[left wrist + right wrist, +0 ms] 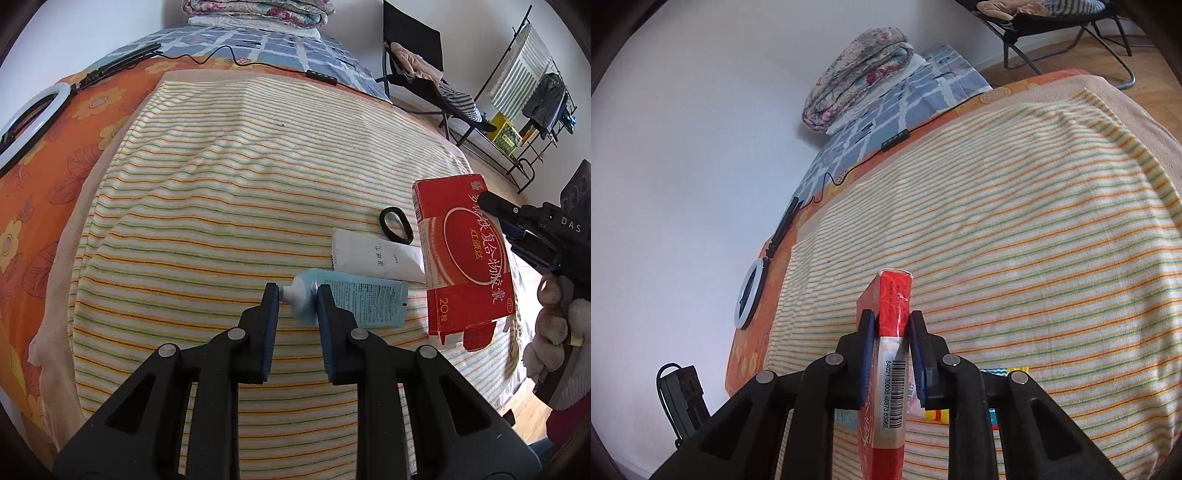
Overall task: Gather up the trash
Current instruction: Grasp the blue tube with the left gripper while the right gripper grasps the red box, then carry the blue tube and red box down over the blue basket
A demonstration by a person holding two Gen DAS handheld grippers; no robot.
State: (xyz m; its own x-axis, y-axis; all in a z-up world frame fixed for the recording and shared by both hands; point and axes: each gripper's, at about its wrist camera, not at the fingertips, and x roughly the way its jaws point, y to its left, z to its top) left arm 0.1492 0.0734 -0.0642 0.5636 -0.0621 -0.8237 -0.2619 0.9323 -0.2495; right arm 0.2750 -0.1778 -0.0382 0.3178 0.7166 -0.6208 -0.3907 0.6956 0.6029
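On the striped bed blanket point(229, 177), the left hand-held gripper point(297, 295) pinched the neck of a blue tube point(354, 301), while the right hand-held gripper point(891, 325) clamped a red medicine box point(892, 314) by its thin edges, held clear of the bedding. The open-flapped carton could buckle or slip from that narrow hold.

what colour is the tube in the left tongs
Light blue plastic tube with a white neck, clearest in the left wrist view.

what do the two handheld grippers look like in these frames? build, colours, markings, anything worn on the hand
Both match: the left gripper and right gripper have matte black angular linkage arms with silver round pivot pins and dark blue pads lining the jaws. The right gripper's body reads "DAS" in white. The hand behind it wears a fuzzy pale beige glove. No cables visible.
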